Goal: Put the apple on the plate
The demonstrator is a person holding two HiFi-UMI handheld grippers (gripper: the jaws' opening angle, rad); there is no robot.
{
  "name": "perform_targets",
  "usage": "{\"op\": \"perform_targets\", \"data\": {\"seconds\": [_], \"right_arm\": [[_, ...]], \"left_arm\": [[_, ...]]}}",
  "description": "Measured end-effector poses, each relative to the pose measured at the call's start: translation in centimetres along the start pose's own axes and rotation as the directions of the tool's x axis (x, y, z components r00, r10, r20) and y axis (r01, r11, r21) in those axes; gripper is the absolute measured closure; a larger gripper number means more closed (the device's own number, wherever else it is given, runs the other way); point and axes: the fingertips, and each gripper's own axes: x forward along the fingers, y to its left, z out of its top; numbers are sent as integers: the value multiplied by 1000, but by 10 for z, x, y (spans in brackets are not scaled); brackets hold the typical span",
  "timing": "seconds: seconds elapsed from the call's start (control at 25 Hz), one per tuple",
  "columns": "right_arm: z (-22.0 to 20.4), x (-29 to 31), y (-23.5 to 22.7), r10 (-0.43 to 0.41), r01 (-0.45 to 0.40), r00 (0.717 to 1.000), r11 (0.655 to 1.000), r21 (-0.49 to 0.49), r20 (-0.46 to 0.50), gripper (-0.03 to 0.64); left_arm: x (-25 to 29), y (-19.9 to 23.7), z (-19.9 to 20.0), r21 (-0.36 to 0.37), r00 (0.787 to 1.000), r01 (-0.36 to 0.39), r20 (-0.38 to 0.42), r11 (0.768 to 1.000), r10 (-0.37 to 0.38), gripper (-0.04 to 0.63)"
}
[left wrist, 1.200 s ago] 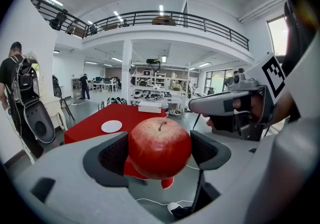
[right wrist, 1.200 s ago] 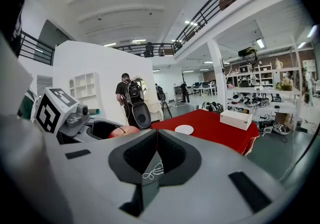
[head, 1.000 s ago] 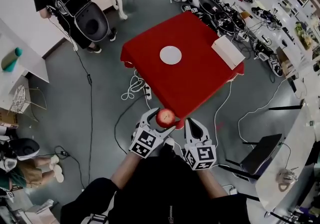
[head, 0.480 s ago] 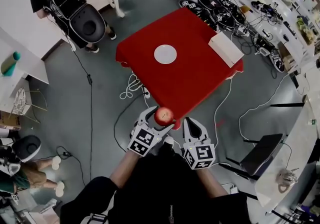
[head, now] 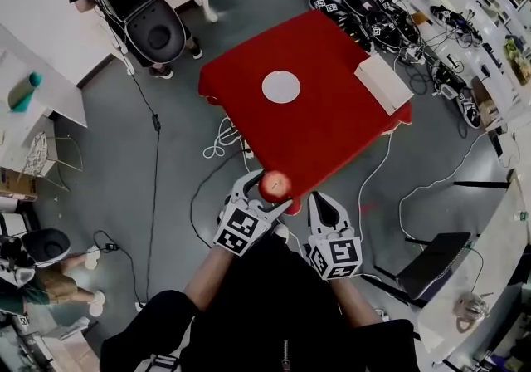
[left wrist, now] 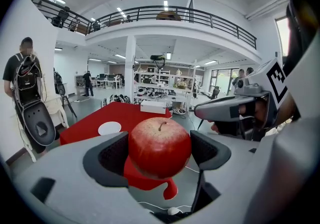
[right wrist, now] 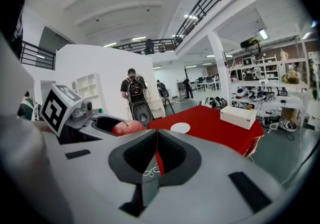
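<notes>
Head view: holds a red apple (head: 275,185) in the left claw (head: 264,193), up in the air by the near corner of the red bench (head: 332,129). Carries the right claw (head: 328,211) just beside it. Shows a white plate (head: 281,86) near the bench's middle, well apart from the apple, and a white box (head: 383,83) toward the right edge.

Left gripper view: grips the apple (left wrist: 160,148) between both jaws, stem up, jaws spread to the fruit's width and pressing its sides. Looks past it to the plate (left wrist: 109,128) on the bench (left wrist: 132,113), the box (left wrist: 153,106) farther back, a person (left wrist: 25,83) with a backpack at the left.

Right gripper view: has the right claw (right wrist: 156,155) fully closed, jaw against jaw, nothing between. Catches the apple (right wrist: 127,127) at the left in the other claw, with plate (right wrist: 180,127) and box (right wrist: 240,116) on the bench (right wrist: 215,123) beyond.
</notes>
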Motion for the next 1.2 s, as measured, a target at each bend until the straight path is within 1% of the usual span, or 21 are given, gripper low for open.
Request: {"op": "perform_targets", "data": {"seconds": [0.32,0.48,0.76,0.96,1.2], "right_arm": [[3,6,6,17,-17,1000,1000,-16,13,604],[8,8,10,10,-9,999,1000,-22,32,604],[8,21,7,-8,10,999,999,-36,33,604],[14,39,7,-7,8,1000,999,-33,24,604],[21,73,-9,-17,17,1000,1000,-26,0,604]], "left_arm": [[-4,9,-1,0,1000,-20,11,1000,20,210],[-6,14,4,14,1000,-19,24,1000,18,210],[-4,26,15,27,998,-15,60,1000,13,210],[3,45,17,13,998,-13,59,1000,12,210],[26,78,28,-9,998,-11,57,1000,11,210]]}}
